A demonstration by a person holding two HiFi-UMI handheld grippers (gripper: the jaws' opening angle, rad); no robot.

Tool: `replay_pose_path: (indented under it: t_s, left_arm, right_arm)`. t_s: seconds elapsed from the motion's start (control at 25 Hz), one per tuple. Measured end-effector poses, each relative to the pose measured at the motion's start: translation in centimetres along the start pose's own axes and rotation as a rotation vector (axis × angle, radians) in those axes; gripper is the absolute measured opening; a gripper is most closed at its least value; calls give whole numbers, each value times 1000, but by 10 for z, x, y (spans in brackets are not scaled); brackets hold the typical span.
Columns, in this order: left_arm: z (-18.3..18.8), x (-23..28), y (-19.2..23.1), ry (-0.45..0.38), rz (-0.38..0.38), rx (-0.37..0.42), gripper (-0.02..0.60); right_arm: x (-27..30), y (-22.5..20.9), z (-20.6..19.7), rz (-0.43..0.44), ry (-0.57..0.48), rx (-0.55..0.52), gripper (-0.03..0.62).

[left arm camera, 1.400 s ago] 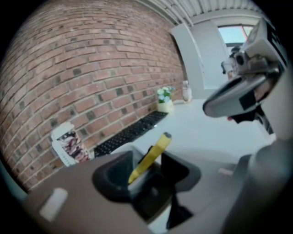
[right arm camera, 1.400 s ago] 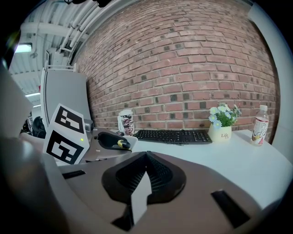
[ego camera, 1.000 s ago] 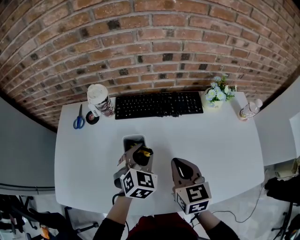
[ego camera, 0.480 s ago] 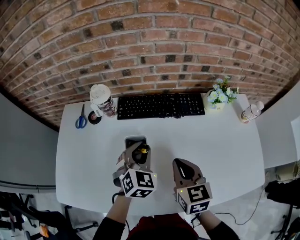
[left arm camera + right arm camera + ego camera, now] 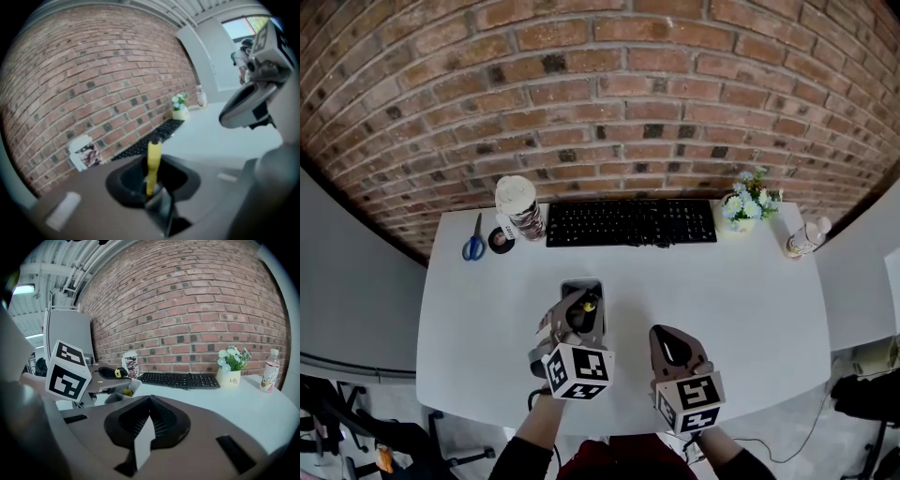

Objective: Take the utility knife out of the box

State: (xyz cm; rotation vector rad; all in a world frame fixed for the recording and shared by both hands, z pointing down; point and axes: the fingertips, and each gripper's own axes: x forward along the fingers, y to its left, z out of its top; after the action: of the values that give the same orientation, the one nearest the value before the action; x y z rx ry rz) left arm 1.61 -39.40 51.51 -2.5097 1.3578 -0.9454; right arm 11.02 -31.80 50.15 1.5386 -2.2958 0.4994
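A yellow utility knife (image 5: pixel 588 304) stands upright between the jaws of my left gripper (image 5: pixel 579 313), just over the small grey open box (image 5: pixel 581 284) at mid-table. In the left gripper view the knife (image 5: pixel 153 159) rises from the jaws, which have just been closing and now pinch its lower end. From the right gripper view its black-tipped top (image 5: pixel 117 373) pokes above the left gripper (image 5: pixel 105 380), with the box (image 5: pixel 123 398) right behind. To the right of the box my right gripper (image 5: pixel 673 339) hovers shut, holding nothing (image 5: pixel 149 405).
A black keyboard (image 5: pixel 630 222) lies along the back of the white table (image 5: pixel 741 309). Left of it are a paper cup (image 5: pixel 517 204), a tape roll (image 5: pixel 500 240) and blue scissors (image 5: pixel 474 246). A flower pot (image 5: pixel 748 202) and a bottle (image 5: pixel 804 237) stand at the back right.
The left gripper's jaws have narrowed around the yellow knife, and the gripper has lifted a little with it. The right gripper has stayed where it was.
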Motion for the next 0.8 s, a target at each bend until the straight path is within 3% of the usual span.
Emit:
replay_pose_path:
  t_s: [0.8]
  left_arm:
    - [35, -47, 29, -166, 63, -154, 74]
  right_arm:
    - [-13, 22, 16, 7, -24, -33, 8]
